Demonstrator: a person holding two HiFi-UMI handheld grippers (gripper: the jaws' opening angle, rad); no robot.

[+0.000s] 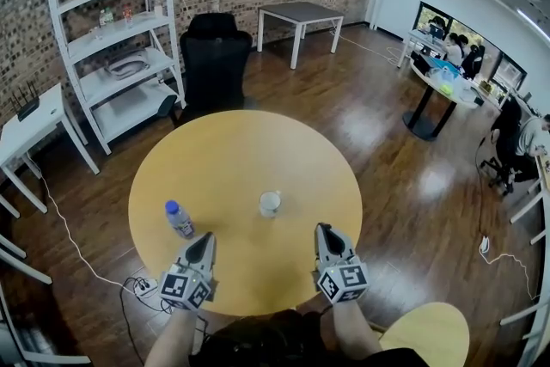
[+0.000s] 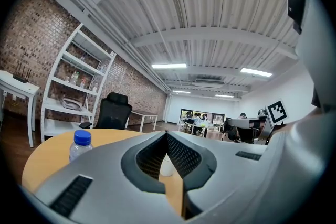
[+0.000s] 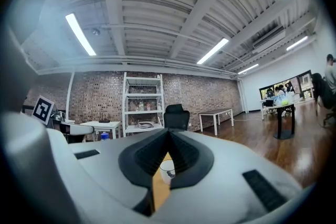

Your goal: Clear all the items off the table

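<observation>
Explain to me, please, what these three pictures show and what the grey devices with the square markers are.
There is no robot arm here. A person holds a two-jaw gripper in each hand, and the marker cubes are part of those grippers. The picture looking down comes from a camera on the person's head, with the left gripper and the right gripper near its bottom edge. The other two pictures come from cameras riding on each gripper, looking along its jaws. On the round table stand a water bottle with a blue cap and a white cup. Both grippers are shut and hold nothing.
</observation>
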